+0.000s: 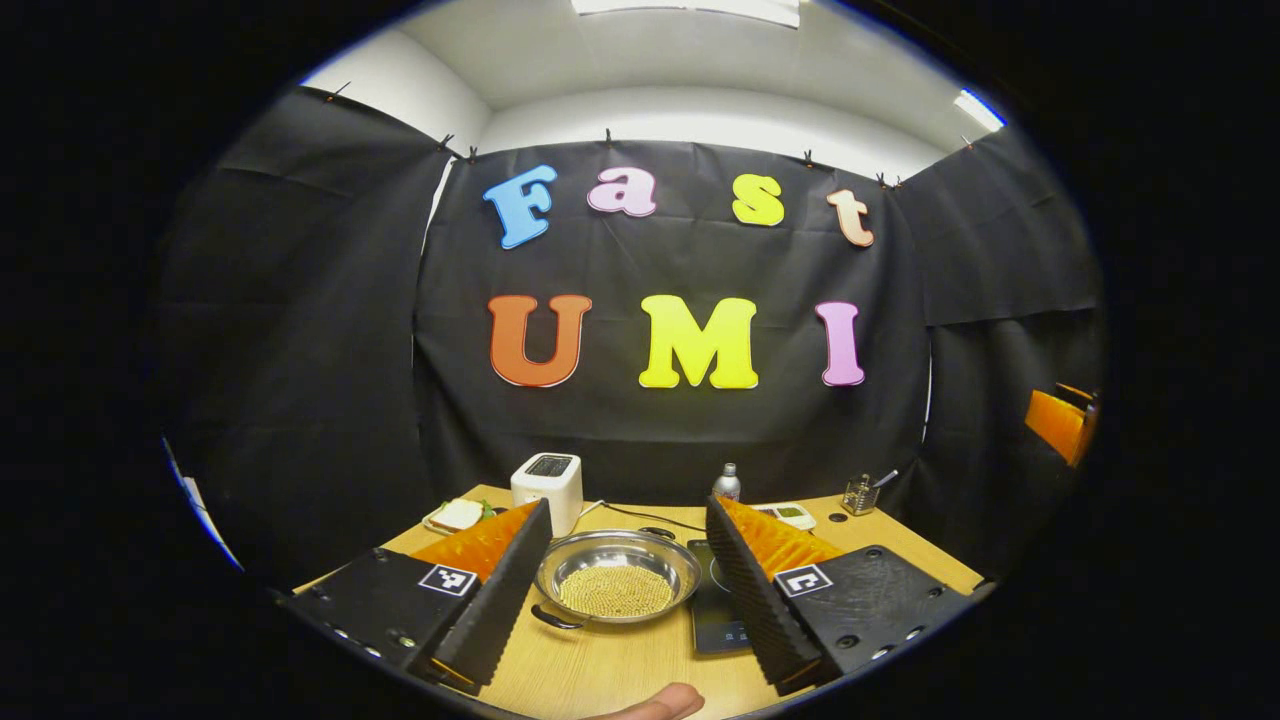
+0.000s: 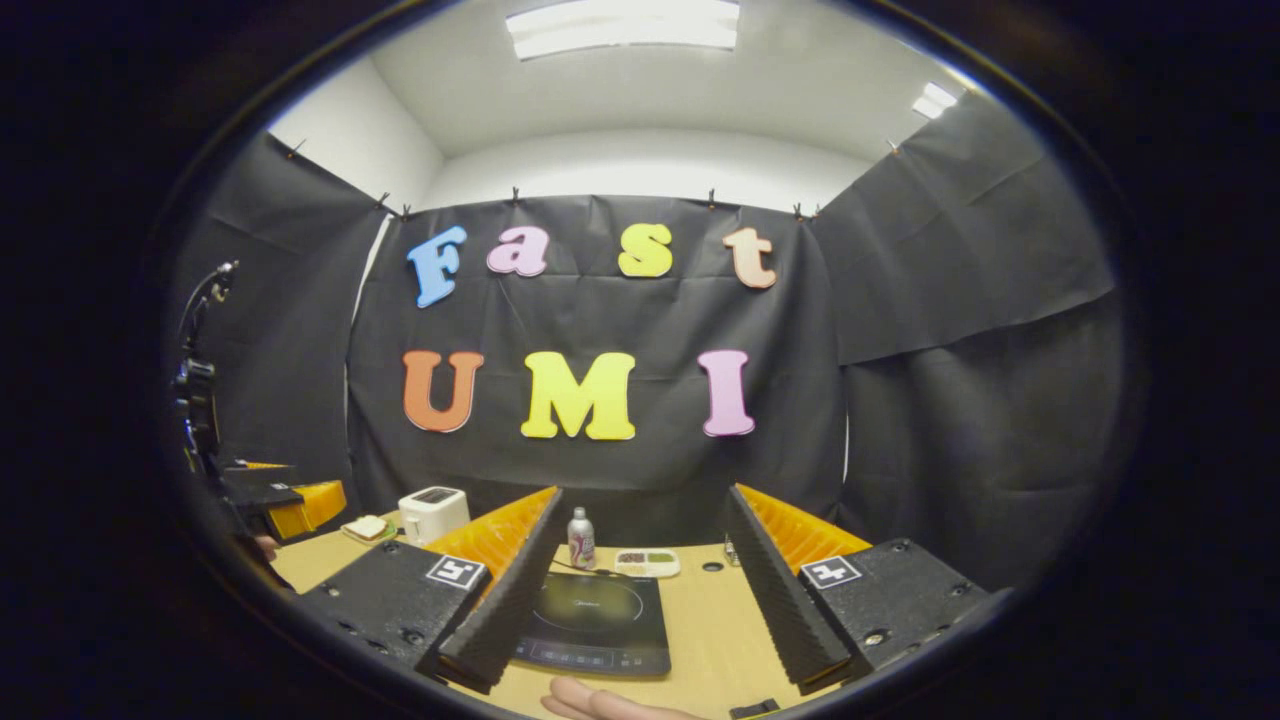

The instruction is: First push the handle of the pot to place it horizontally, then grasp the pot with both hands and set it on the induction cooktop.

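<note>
Jaws spread — pot (image 1: pixel 617 578) between; cooktop (image 2: pixel 597 622) beyond right's.

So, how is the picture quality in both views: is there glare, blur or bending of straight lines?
Left gripper view: sharp; the pot rim shows bright reflections, the ceiling light is overexposed, and the wall edges bow from fisheye. Right gripper view: also sharp; the induction cooktop glass carries a soft sheen, the ceiling light is blown out, and the table edge curves.
</note>
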`<move>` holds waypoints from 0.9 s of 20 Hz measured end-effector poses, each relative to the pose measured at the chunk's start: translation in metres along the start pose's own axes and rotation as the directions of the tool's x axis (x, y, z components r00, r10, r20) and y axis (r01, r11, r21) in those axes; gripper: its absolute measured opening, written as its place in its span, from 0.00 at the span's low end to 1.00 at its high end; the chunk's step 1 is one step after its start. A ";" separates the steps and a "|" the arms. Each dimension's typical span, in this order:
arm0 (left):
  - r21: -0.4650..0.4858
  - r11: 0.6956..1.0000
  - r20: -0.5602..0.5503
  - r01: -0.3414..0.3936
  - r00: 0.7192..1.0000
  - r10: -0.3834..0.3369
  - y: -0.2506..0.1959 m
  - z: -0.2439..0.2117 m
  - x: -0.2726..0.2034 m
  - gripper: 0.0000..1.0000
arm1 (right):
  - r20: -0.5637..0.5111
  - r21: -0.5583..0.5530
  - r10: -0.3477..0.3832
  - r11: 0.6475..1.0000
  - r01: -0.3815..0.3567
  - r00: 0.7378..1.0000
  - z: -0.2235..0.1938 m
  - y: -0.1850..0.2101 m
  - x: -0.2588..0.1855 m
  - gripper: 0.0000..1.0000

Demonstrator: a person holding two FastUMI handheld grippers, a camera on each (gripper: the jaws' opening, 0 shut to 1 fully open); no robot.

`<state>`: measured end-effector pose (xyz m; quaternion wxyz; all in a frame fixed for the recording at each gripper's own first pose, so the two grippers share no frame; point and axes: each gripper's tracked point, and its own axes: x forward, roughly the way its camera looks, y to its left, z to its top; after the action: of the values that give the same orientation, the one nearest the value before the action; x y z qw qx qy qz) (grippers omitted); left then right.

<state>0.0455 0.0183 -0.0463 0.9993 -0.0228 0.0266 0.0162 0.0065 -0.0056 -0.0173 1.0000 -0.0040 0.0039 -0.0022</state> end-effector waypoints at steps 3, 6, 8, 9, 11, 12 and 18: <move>-0.008 1.000 -0.041 0.001 0.999 -0.001 0.002 -0.018 0.014 0.77 | 0.002 -0.001 -0.008 1.000 0.008 1.000 0.001 -0.003 0.003 0.98; -0.008 0.999 -0.125 0.054 0.991 -0.055 -0.008 -0.044 0.028 0.51 | 0.003 -0.001 0.000 1.000 0.000 1.000 0.000 -0.001 0.002 0.98; -0.009 0.999 -0.198 0.053 0.979 -0.054 -0.004 -0.067 0.038 0.00 | -0.001 0.000 0.002 1.000 -0.002 1.000 -0.002 0.000 0.005 0.98; 0.005 0.999 -0.245 0.052 0.968 -0.049 -0.002 -0.083 0.042 0.02 | -0.005 -0.001 0.003 1.000 -0.003 1.000 -0.002 0.000 0.006 0.98; 0.003 0.998 -0.297 0.056 0.953 -0.052 0.002 -0.102 0.051 0.00 | -0.009 -0.002 0.000 1.000 0.000 1.000 -0.004 0.000 0.007 0.99; -0.017 0.998 -0.335 0.068 0.940 -0.070 0.001 -0.111 0.052 0.00 | -0.012 -0.003 0.001 1.000 -0.001 1.000 -0.006 0.001 0.009 0.99; -0.071 0.996 -0.511 0.059 0.855 -0.087 0.013 -0.175 0.064 0.00 | -0.025 -0.007 0.014 1.000 -0.014 1.000 -0.010 0.004 0.013 0.98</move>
<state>0.1002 0.0250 -0.2251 0.9550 -0.0538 0.2905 -0.0278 0.0196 -0.0019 -0.0269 0.9998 -0.0076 0.0162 0.0047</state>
